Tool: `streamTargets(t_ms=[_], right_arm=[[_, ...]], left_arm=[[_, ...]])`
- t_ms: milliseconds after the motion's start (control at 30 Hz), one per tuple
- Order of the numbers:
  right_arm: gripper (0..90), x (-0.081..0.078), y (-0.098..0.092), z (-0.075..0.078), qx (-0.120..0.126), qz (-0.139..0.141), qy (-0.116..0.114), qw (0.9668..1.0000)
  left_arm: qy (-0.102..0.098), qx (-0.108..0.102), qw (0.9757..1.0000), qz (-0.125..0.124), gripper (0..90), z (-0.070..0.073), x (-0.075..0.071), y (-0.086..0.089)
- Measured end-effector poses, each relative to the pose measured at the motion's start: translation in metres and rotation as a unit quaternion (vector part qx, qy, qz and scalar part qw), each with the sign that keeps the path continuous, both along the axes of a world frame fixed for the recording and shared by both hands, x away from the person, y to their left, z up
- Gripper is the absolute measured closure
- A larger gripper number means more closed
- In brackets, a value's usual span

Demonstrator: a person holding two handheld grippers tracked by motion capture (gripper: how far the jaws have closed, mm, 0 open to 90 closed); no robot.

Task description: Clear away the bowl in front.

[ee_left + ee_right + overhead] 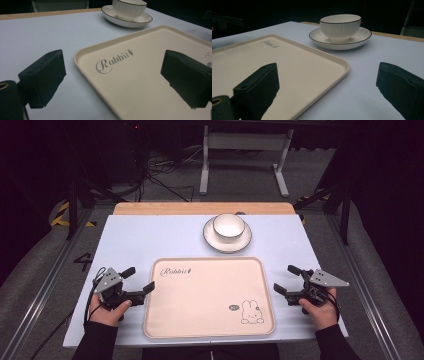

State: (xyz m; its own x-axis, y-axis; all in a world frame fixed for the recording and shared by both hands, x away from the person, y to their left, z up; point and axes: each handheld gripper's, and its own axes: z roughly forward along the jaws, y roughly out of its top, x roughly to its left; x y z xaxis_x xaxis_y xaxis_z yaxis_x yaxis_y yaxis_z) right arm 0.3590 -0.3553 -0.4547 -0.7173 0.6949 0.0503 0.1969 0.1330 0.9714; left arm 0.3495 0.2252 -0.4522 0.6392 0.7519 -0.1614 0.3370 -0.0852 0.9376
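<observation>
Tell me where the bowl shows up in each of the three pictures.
High view: bowl sits top centre, on the saucer beyond the tray.
Left gripper view: bowl at the top edge, right of centre.
Right gripper view: bowl upper centre.
Shared landmark: the tray's "Rabbit" lettering, near the bowl-side edge.

White table (150,240) — cream tray (210,332) centred, bowl (229,225) on saucer (212,240) behind it.
</observation>
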Motion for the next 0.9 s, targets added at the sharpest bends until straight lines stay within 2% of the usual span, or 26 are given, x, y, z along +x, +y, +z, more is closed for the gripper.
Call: streamTargets(t_ms=[100, 167, 267, 333, 467, 700, 767, 833, 900], right_arm=[[3.2, 0.000, 0.000, 0.000, -0.001, 0.003, 0.000, 1.0000], [3.1, 0.000, 0.001, 0.000, -0.003, 0.002, 0.000, 1.0000], [2.9, 0.000, 0.000, 0.000, 0.002, 0.001, 0.002, 1.0000], [2.9, 0.000, -0.001, 0.000, 0.004, 0.000, 0.003, 1.0000], [2.3, 0.001, -0.001, 0.000, 0.003, -0.001, 0.003, 1.0000], [2.3, 0.001, 0.000, 0.000, 0.003, 0.000, 0.004, 1.0000], [2.1, 0.001, 0.000, 0.000, 0.002, -0.001, 0.005, 1.0000], [2.0, 0.001, 0.000, 0.000, 0.001, 0.000, 0.006, 1.0000], [2.0, 0.001, 0.000, 0.000, 0.000, 0.001, 0.006, 1.0000]], left_arm=[[0.001, -0.016, 0.9999, -0.004, 4.6, 0.006, -0.001, -0.001], [0.004, -0.016, 0.9998, -0.004, 4.5, 0.010, -0.001, -0.002], [0.001, -0.012, 0.9999, -0.007, 4.8, 0.014, -0.002, -0.003], [0.003, 0.000, 0.9999, -0.011, 6.7, 0.018, -0.003, -0.004], [-0.001, 0.009, 0.9999, -0.010, 7.6, 0.027, -0.003, -0.005], [-0.009, 0.003, 0.9999, -0.014, 8.0, 0.040, 0.000, -0.008], [-0.019, 0.017, 0.9997, -0.007, 8.0, 0.042, 0.002, -0.012], [-0.017, 0.028, 0.9995, 0.000, 7.6, 0.044, 0.005, -0.015], [-0.011, 0.015, 0.9998, -0.006, 6.9, 0.047, 0.007, -0.017]])
